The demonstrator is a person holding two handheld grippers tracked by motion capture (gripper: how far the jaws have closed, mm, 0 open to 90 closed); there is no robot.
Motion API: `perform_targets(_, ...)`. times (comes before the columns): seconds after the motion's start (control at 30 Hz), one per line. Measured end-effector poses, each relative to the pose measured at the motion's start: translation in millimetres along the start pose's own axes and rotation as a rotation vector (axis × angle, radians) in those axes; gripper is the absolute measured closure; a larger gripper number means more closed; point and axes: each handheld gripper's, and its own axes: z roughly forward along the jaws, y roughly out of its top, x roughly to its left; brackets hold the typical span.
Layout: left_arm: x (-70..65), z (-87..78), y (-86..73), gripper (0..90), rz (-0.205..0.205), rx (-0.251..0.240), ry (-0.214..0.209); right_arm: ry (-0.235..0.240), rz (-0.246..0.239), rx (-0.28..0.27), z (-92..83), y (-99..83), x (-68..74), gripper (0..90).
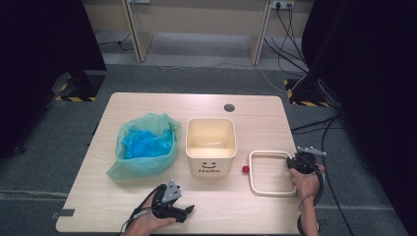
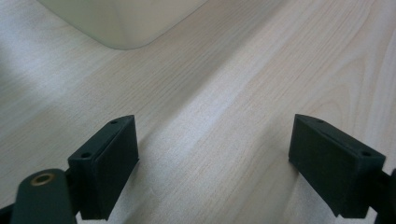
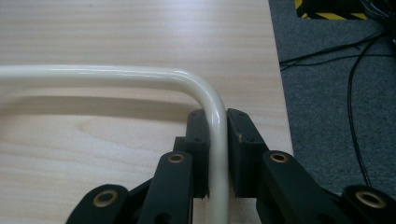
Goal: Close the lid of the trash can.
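My right gripper [image 3: 218, 154] pinches the stiff, smooth ring [image 3: 140, 74] right of the bin [image 1: 211, 145]; my left gripper [image 2: 215, 163] is wide open

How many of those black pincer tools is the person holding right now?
2. The left gripper lies near the table's front edge, jaws open, with nothing between them. The right gripper is at the table's right side, shut on the cream ring frame.
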Motion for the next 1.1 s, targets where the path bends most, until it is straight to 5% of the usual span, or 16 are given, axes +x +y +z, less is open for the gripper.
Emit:
perform_targets(0.6,4.0,-0.6,0.5,16.5,-0.02,-0.012,-0.019,0.056,0.019,-0.089,-22.2,15.9,1.1,79.6)
perform_targets(0.73,7.6,-2.3,2.2,17.0,-0.061,-0.036,-0.023,0.06,-0.002,-0.11,-29.6,25.5,3.8,79.5)
perform_targets(1.1,-0.9,-17.1,30.4,16.9,-0.041,-0.16,-0.028,0.098,0.007,-0.158,-55.8,54.5,-0.3,79.6)
